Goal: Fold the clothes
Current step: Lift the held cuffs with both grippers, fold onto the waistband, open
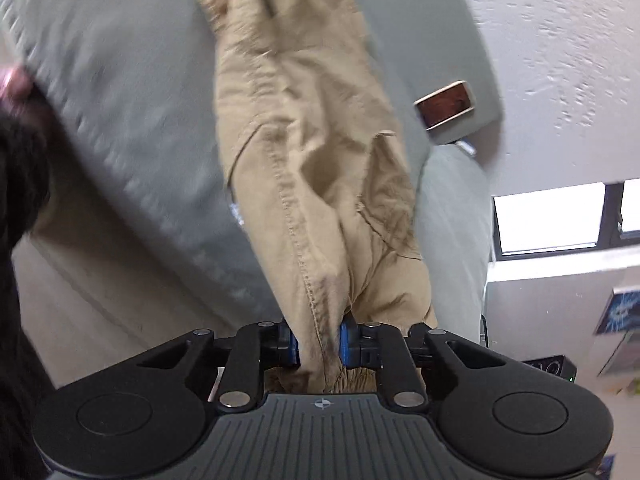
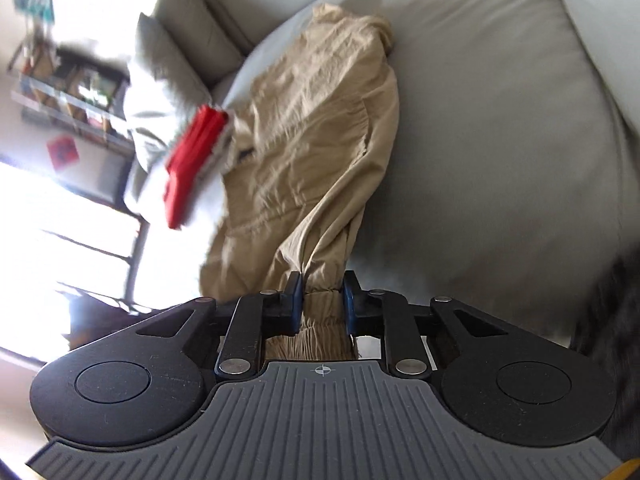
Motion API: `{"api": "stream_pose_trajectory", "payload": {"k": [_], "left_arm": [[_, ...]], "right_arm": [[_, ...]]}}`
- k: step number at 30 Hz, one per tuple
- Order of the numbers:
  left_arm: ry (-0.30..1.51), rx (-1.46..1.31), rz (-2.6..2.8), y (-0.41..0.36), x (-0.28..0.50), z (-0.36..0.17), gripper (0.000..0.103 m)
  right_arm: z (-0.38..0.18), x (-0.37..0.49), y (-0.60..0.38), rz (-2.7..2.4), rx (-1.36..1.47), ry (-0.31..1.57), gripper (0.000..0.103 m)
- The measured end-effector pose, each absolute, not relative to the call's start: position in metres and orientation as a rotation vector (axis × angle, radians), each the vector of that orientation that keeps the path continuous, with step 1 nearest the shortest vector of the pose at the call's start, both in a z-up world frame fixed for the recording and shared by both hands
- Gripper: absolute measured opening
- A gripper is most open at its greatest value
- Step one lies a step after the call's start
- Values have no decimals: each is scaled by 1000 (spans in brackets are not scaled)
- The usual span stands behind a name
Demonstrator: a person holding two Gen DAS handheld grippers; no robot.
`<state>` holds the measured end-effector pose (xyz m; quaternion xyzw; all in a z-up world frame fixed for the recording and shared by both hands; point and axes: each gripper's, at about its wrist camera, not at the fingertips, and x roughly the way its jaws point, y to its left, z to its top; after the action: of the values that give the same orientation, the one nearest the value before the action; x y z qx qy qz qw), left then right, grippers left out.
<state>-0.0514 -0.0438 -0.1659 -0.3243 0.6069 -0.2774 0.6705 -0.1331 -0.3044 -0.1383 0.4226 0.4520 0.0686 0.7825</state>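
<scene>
trousers (image 1: pixel 316 152): tan, creased | elastic cuff bunched | draped on sofa (image 2: pixel 500 120)

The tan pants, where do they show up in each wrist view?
Left wrist view: the tan pants run up the centre from the left hand-held gripper, which pinches a seam.
Right wrist view: the tan pants spread over the centre, their elastic cuff clamped in the right hand-held gripper.
Shared landmark: the grey cushion beneath them.
</scene>
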Motion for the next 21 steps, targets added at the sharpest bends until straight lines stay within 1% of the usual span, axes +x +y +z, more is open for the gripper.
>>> {"api": "stream_pose_trajectory", "payload": {"k": [2,4,5,12,13,16,17,18,19,21], "left_arm": [[1443,-770,-593,-46,-51,-177,15],[1441,-792,-592,-48,-52,-175,14],[1433,-813,-599,-47,-52,-171,14],[1401,-1051,-627,-31,-36,-136,16],[1401,-1090,-613,-30,-31,-134,19],[1395,-1162,-587,-27,-16,-125,36],[1392,-1174,-575,-25,-11,-122,48],[1390,-1183,-557,-20,-5,-119,56],[1390,-1182,-544,-19,3,-116,60],[1391,-1155,-532,-23,28,-106,72]], "right_arm": [[-143,-136,-308,109,962,1025,21],[-151,-134,-309,61,987,1089,20],[-150,-134,-309,60,999,1090,20],[-101,-126,-311,152,1055,975,20],[-97,-121,-312,158,1067,967,20],[-88,-102,-315,162,1116,945,20],[-85,-96,-316,162,1133,938,20],[-83,-89,-316,159,1150,929,20],[-81,-81,-316,153,1163,920,21],[-79,-65,-317,140,1181,906,20]]}}
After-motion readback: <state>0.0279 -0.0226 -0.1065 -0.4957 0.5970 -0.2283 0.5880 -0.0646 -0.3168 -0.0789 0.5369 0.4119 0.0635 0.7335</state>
